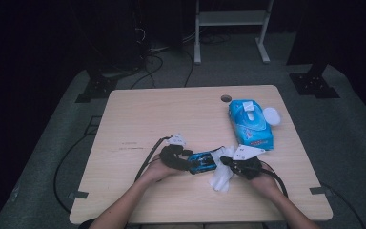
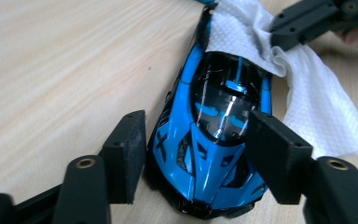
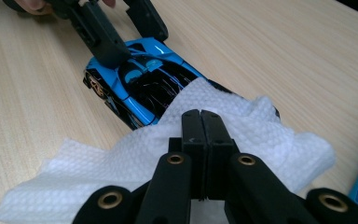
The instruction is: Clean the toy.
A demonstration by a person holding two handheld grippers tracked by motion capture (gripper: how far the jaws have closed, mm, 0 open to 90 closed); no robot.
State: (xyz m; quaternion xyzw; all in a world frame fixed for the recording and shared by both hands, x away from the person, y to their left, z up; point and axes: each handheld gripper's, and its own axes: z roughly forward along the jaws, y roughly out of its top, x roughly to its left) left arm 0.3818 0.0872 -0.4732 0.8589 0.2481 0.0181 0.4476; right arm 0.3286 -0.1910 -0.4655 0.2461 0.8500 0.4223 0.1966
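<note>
**Toy car braced, wipe laid on, cleaning barely started**

Near the front edge of the table (image 1: pixel 138 109), a blue and black toy car (image 2: pixel 214 135) lies on the wood between the two hands. The left gripper (image 2: pixel 196 149) straddles the car's nose, its pads close on either flank; the right-hand pad seems to touch the bodywork, while on the other side I cannot tell contact from a sliver of gap, so the hold looks only half set. The right gripper (image 3: pixel 200 140) has its jaws pressed together on a white wipe (image 3: pixel 242 140), which drapes over the car's far end and trails onto the table. To the right, further back, sits a blue wipes pack (image 1: pixel 249 123). By my judgement the wipe is fetched and placed; the rubbing of roof, sides and nose is all left to do
</note>
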